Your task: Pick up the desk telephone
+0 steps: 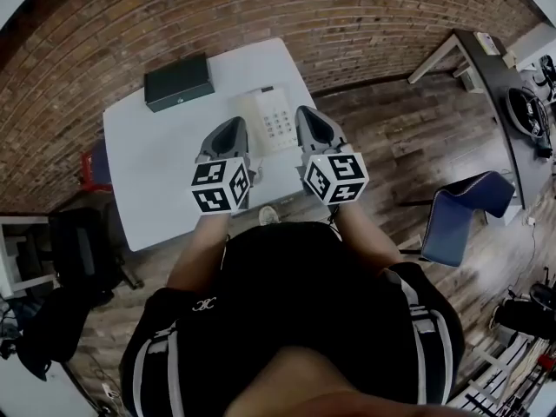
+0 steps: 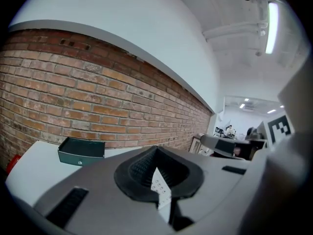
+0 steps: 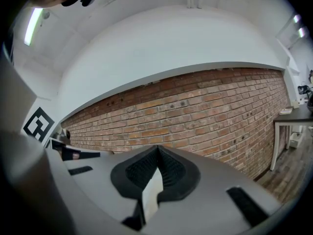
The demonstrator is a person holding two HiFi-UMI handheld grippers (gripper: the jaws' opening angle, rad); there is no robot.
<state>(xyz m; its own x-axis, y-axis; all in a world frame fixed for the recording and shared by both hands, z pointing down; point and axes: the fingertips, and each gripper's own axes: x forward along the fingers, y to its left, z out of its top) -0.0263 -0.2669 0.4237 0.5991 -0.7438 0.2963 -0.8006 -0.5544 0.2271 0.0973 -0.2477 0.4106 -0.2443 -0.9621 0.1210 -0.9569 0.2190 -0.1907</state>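
My left gripper (image 1: pixel 233 124) and right gripper (image 1: pixel 306 113) hover side by side, jaws pressed together, empty. Between them the desk telephone (image 1: pixel 271 120) lies flat on the white table (image 1: pixel 156 172), keypad up, long axis running toward the brick wall (image 1: pixel 261 16).

White desk telephone (image 1: pixel 268 118), flat on the white table (image 1: pixel 156 163) (keypad up), toward its right edge.

No words or numbers can be read. The keys of the desk telephone (image 1: pixel 269 120) are too small to make out; the dark green box (image 1: pixel 179 82) and the person's black sleeve (image 1: pixel 204 303) each bear a small pale emblem.
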